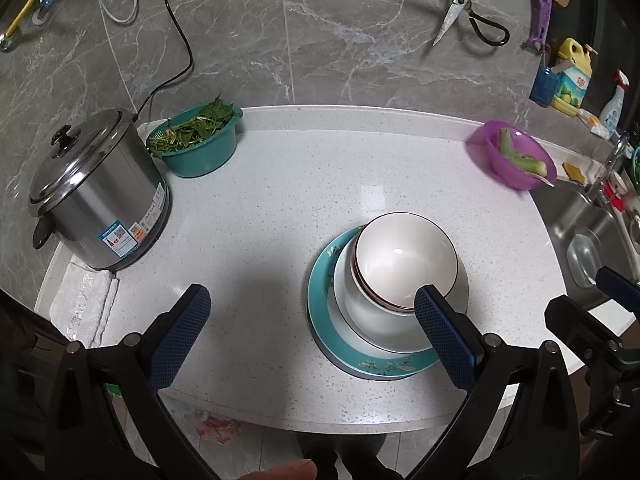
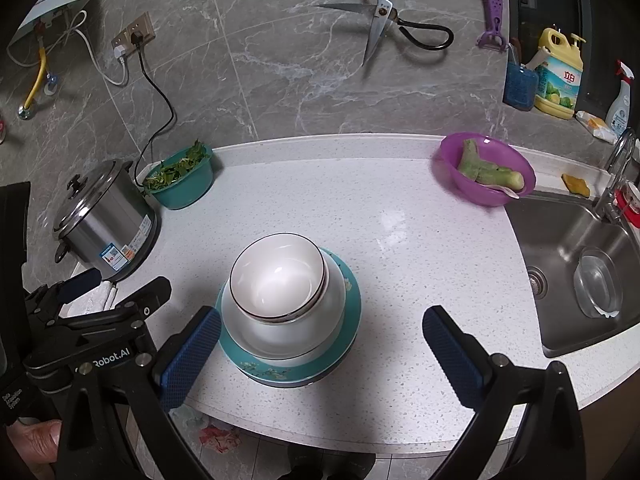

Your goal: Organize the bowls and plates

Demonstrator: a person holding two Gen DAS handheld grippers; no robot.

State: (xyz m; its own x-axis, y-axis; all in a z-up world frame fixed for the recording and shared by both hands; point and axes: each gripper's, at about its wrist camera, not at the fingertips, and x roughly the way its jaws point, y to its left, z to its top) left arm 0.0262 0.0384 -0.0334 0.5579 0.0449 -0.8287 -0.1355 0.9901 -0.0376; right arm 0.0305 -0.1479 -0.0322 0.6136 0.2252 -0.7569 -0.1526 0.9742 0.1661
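1. Where the counter (image 2: 400,240) meets the grey wall on our far left, we see a steel rice cooker (image 1: 100,196) with its lid on, a folded white cloth (image 1: 82,308) just in front of it.
2. Just right of the cooker sits a teal basin (image 1: 200,148) filled with green leaves.
3. Our left gripper (image 1: 312,312) hangs over the near edge of the counter with its jaws spread wide and nothing between them; its right finger overlaps the near rim of the stacked dishes in the left wrist view, though we cannot tell whether it touches.
4. Near the middle of the counter, toward its front edge, stands the stack: a teal plate (image 2: 344,332) with a flower pattern at the bottom, a white plate (image 2: 280,336) on it, and a white bowl (image 2: 276,280) with a dark rim on top, upright and sitting slightly off-centre.
5. Our right gripper (image 2: 320,340) is likewise wide apart and holds nothing; its left finger is just beside the teal plate's left rim.
6. Further right, at the back, a purple bowl (image 2: 480,172) holds pale green vegetable pieces.
7. At the far right is the steel sink (image 2: 580,260), with a clear bowl (image 2: 596,284) in it.
8. On the wall above hang scissors (image 2: 384,20).
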